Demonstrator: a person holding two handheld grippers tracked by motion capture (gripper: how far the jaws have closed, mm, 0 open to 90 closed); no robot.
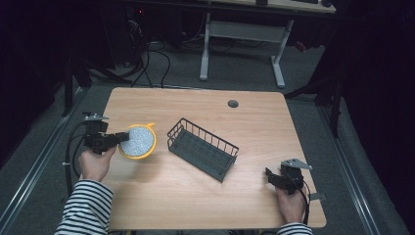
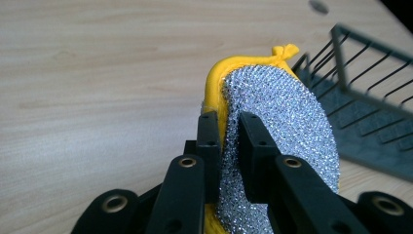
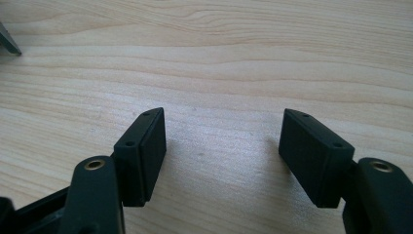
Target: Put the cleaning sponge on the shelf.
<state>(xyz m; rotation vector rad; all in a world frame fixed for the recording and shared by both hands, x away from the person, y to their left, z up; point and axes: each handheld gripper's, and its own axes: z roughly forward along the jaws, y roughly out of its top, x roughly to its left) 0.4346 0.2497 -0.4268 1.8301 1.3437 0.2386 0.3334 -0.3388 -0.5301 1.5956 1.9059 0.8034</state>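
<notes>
Gripping scouring pad (image 2: 272, 122) by its edge, left gripper (image 2: 228, 127) clamped across yellow backing and silver mesh, just left of wire basket (image 1: 203, 148). Light, soft, probably floppy; rim hold adequate. Right gripper (image 3: 221, 146) wide, empty.
</notes>
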